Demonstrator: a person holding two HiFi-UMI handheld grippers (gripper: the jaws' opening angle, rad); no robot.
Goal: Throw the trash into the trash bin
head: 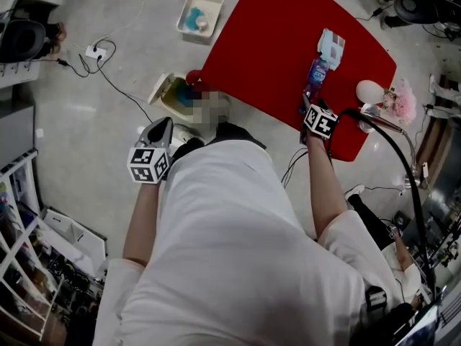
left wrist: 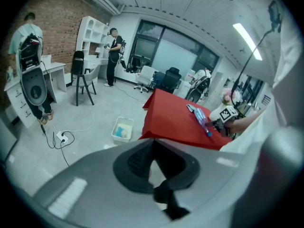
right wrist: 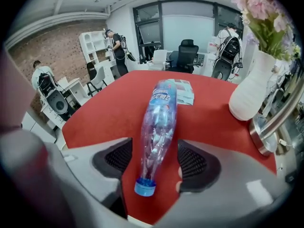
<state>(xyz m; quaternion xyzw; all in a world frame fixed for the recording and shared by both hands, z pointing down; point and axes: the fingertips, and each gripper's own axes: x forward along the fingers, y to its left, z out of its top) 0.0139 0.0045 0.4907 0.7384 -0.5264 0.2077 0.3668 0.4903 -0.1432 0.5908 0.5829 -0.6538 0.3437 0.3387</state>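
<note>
The clear plastic bottle (right wrist: 159,122) lies on its side on the red bench (right wrist: 99,113), near the front edge, with its blue cap toward me. My right gripper (right wrist: 154,161) holds its jaws open on either side of the neck, pads clear of it. Beyond the bottle lies a pale packet (right wrist: 184,91), and a white vase (right wrist: 248,91) stands by the right edge. My left gripper (left wrist: 160,186) is off the bench, its jaws closed on nothing.

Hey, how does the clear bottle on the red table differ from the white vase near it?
The bottle lies on its side, while the vase stands upright. The bottle is see-through with a blue cap, and the vase is plain opaque white. The bottle lies between the open right tongs, and the vase holds pink flowers. Both rest on the red table.
</note>
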